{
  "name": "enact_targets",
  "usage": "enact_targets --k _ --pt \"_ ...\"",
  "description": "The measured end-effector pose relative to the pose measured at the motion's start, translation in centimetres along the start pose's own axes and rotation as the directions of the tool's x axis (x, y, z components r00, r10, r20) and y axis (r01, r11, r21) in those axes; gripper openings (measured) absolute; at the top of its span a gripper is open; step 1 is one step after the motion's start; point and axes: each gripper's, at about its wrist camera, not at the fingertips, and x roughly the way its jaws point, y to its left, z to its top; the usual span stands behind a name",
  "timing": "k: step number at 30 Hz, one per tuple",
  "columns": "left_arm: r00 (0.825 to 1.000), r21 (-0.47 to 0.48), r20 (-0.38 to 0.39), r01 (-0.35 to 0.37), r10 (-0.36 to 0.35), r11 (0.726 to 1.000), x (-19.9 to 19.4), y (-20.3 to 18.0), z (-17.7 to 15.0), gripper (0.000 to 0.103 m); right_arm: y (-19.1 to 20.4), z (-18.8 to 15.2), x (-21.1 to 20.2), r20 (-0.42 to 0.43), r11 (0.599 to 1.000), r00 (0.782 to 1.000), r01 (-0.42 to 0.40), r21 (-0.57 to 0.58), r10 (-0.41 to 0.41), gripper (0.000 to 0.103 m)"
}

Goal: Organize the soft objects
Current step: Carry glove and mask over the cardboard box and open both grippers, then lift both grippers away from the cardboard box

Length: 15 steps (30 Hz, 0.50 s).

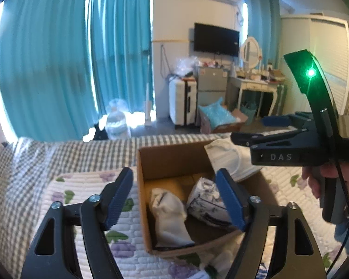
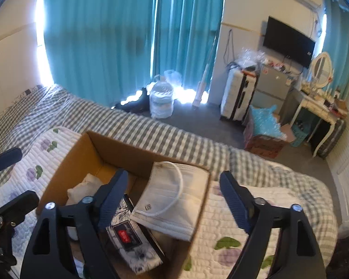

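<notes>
An open cardboard box [image 1: 172, 160] [image 2: 81, 155] sits on a floral quilt on the bed. Inside lie a white rolled cloth [image 1: 169, 216] [image 2: 81, 189] and a floral pouch [image 1: 207, 200] [image 2: 132, 244]. A white face mask [image 2: 172, 197] [image 1: 230, 160] rests across the box's right rim. My left gripper [image 1: 176, 200] is open and empty above the box. My right gripper [image 2: 174, 200] is open and empty, above the mask and the box's right side; it also shows in the left wrist view [image 1: 249, 127], held by a hand.
The floral quilt [image 2: 232, 227] lies over a grey checked bedspread [image 2: 165, 130]. Beyond the bed are teal curtains [image 1: 58, 58], a water jug [image 2: 161, 102], a white suitcase [image 2: 237, 97], a small fridge, a dressing table [image 1: 256, 86] and a wall TV.
</notes>
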Motion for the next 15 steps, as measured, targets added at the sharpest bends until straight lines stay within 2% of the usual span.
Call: enact_targets --k 2,7,8,9,10,15 --pt "1.000 0.000 0.020 -0.004 0.004 1.000 -1.7 -0.1 0.3 0.088 0.0 0.5 -2.4 0.025 1.000 0.999 0.023 -0.002 -0.023 0.086" --pt "0.997 0.006 0.083 -0.009 0.008 1.000 -7.0 -0.4 1.4 0.089 0.2 1.3 -9.0 0.061 0.998 0.996 0.058 -0.011 -0.057 0.090" --pt "0.996 0.005 0.089 -0.007 0.007 1.000 -8.0 -0.4 1.5 0.092 0.5 1.3 -10.4 0.067 0.998 0.996 0.066 -0.017 -0.065 0.090" --pt "0.995 0.006 0.096 -0.007 0.006 1.000 -9.2 -0.5 1.6 0.101 0.7 1.3 -12.1 0.074 0.997 0.995 0.074 -0.020 -0.072 0.091" --pt "0.995 0.005 0.100 -0.008 0.007 1.000 -10.0 -0.5 1.6 0.103 0.8 1.2 -13.1 0.075 0.997 0.994 0.077 -0.021 -0.075 0.092" --pt "0.990 -0.001 0.141 -0.017 0.017 1.000 -14.4 -0.7 1.4 0.103 1.9 -0.2 -19.2 0.090 0.996 0.992 0.087 -0.012 -0.085 0.099"
